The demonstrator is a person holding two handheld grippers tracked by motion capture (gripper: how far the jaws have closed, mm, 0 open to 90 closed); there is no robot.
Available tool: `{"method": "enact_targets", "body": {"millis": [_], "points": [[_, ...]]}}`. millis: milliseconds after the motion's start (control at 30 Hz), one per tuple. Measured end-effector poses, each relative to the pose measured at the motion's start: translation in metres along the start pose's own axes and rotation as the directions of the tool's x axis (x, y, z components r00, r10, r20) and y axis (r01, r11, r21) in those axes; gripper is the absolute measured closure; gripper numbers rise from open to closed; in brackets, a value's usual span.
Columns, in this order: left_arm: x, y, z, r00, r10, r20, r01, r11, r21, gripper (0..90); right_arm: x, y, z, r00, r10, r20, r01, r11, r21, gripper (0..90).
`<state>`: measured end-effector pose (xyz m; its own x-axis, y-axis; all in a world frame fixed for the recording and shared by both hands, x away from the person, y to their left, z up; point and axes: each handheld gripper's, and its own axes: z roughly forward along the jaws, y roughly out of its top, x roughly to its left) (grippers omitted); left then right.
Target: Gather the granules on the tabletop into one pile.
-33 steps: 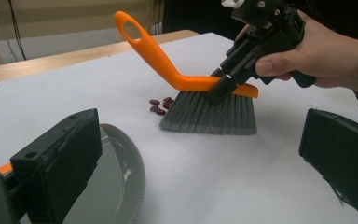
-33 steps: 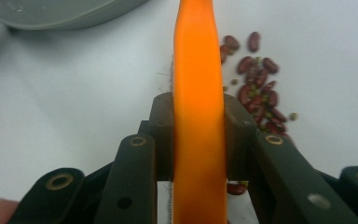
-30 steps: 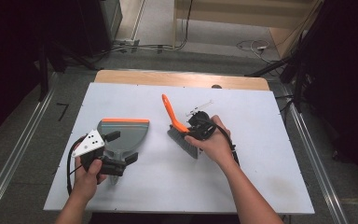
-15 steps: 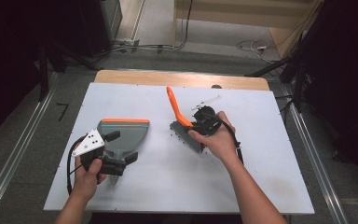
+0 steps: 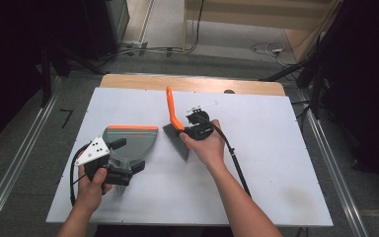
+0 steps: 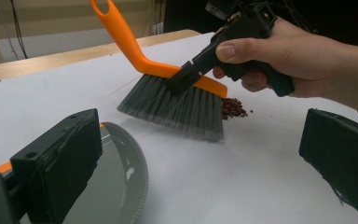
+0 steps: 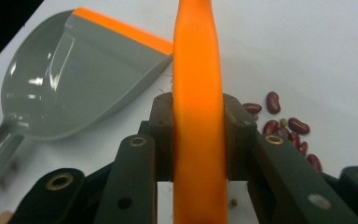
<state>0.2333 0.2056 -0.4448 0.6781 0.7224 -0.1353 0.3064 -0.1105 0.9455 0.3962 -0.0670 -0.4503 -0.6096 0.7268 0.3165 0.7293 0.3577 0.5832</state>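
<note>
My right gripper (image 5: pixel 185 132) is shut on the orange handle of a brush (image 5: pixel 170 106) near the middle of the white table. Its grey bristles (image 6: pixel 177 107) rest on the table, angled toward a grey dustpan (image 5: pixel 131 142) with an orange edge. A small pile of red beans (image 6: pixel 233 108) lies just behind the bristles, and it also lies to the right of the handle (image 7: pixel 286 126). My left gripper (image 5: pixel 128 155) hovers over the dustpan's near side, open, jaws wide apart with nothing between them (image 6: pixel 200 135). The dustpan's rim (image 6: pixel 137 177) lies under its left jaw.
The white table top (image 5: pixel 286 168) has bare room to the right and at the front. A wooden strip (image 5: pixel 192 83) runs along its back edge. A small white item (image 5: pixel 205 105) lies just beyond my right hand. The right gripper's cable (image 5: pixel 234 158) trails along the forearm.
The right gripper swung the brush a little right, then back left toward the dustpan, handle now tilted more to the left. The left gripper and dustpan have stayed put.
</note>
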Motion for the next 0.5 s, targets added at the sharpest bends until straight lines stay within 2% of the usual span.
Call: {"method": "enact_targets", "body": {"millis": [67, 167, 300, 500], "points": [[0.0, 0.0, 0.0, 1.0, 0.0, -0.001, 0.0, 1.0, 0.0, 0.0, -0.001, 0.001, 0.006, 0.9988, 0.034, 0.036, -0.034, 0.999, -0.001, 68.7], [-0.002, 0.0, 0.001, 1.0, 0.004, 0.001, -0.004, 1.0, 0.0, 0.0, -0.005, 0.002, 0.008, 0.9953, 0.073, 0.064, -0.072, 0.997, -0.011, 68.6], [-0.002, 0.0, 0.002, 1.0, 0.007, 0.002, -0.007, 1.0, 0.006, 0.0, -0.008, 0.0, 0.006, 0.9944, 0.054, 0.092, -0.054, 0.999, 0.0, 68.5], [-0.003, 0.0, 0.002, 1.0, 0.007, 0.002, -0.007, 0.9999, 0.007, 0.0, -0.017, -0.004, 0.0, 0.9852, 0.112, 0.13, -0.114, 0.994, 0.004, 68.2]]}}
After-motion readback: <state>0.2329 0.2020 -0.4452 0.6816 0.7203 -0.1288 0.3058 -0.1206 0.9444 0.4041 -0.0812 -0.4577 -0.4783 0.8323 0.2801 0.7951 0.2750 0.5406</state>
